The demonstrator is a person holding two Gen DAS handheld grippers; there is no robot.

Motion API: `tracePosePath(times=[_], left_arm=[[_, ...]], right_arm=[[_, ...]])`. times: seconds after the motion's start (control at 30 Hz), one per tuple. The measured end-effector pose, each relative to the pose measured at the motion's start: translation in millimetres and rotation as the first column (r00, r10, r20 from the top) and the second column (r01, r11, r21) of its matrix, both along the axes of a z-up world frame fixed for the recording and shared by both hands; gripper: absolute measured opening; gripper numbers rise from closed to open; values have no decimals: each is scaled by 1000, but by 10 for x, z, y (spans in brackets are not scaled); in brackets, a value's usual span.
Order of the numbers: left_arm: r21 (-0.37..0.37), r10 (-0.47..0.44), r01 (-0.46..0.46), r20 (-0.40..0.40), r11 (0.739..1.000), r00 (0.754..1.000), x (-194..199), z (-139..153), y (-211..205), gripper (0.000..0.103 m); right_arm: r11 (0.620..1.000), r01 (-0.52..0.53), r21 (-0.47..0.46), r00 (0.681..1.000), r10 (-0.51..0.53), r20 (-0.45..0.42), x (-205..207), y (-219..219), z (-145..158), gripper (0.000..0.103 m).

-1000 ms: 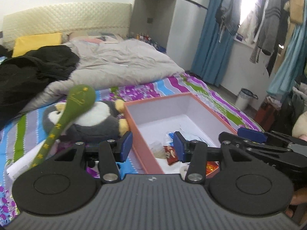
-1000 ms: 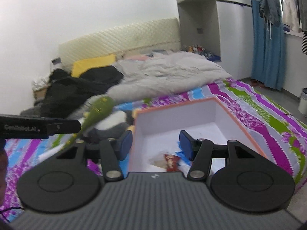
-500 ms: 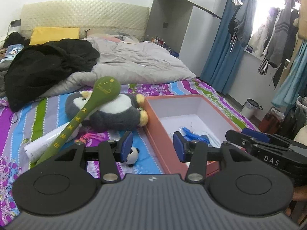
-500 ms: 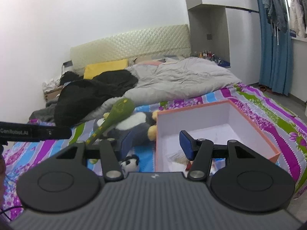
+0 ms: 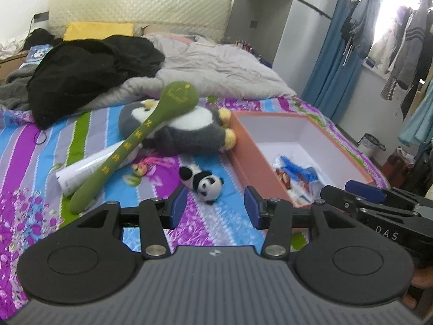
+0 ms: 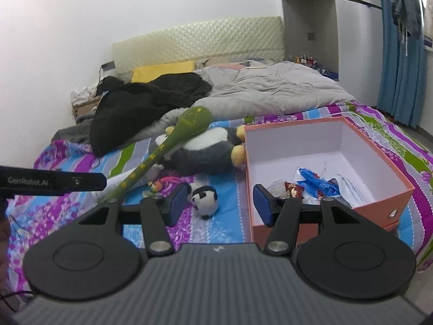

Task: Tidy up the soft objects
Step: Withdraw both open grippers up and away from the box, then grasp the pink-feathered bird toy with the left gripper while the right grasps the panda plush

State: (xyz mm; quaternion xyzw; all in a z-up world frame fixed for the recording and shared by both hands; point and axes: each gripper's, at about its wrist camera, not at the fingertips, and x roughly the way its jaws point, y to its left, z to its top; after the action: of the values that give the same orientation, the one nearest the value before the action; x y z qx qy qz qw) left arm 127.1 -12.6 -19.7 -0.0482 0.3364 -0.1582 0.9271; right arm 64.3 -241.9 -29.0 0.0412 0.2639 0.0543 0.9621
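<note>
Open room: a bare strip of striped sheet [image 5: 216, 224] lies between the panda [image 5: 201, 182] and the box [image 5: 253, 159]; both claws hang over it.
Box: orange outside, white inside, lidless, at the bed's right side; wrappers [image 6: 311, 184] lie on its floor near the front wall; the far half of the floor is bare.
Panda: small, on its side on the sheet, just left of the box's near corner, apart from it.
Penguin [image 5: 189, 130]: large grey and white plush, its yellow feet touching the box's left wall.
Green toy [image 5: 140, 135]: long, spoon-shaped, head resting on the penguin, tail down on the sheet, lying across a white tube [image 5: 89, 166].
Bed: grey duvet [image 5: 216, 70] and black clothes [image 5: 89, 67] piled toward the headboard.
Room: blue curtain [image 6: 400, 62] and hung clothes at right.
Left claw [image 5: 215, 208]: jaws wide apart, holding nothing, above the sheet, with the panda just ahead.
Right claw [image 6: 220, 203]: jaws wide apart, holding nothing, the right jaw over the box's front left corner, the panda ahead of the left jaw.
</note>
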Motion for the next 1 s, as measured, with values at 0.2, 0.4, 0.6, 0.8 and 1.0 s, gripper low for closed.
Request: tracePosePath(times=[0.2,0.4,0.6,0.8,1.0], left_arm=[[-10,41,-41,-43,999,998,-88,-254,148,53],[0,67,-68,-67,998,995,-105,-463,224,53],[16,93,-92,-109,996,990,88,-738,278,53],[50,103,-97,-147,994,984,365,-991,245,53],[67,110,-101,-144,993,984,707,-1235,155,60]], right_arm=[[1000,-31,-3,999,31,-41,-74,206,-196,57],[997,-80,-19,992,78,-97,-123,373,-430,57],[994,-106,-32,986,101,-134,19,429,-617,57],[995,-92,-24,985,87,-147,230,371,-773,57],[992,-122,-33,984,116,-137,482,370,-919,57]])
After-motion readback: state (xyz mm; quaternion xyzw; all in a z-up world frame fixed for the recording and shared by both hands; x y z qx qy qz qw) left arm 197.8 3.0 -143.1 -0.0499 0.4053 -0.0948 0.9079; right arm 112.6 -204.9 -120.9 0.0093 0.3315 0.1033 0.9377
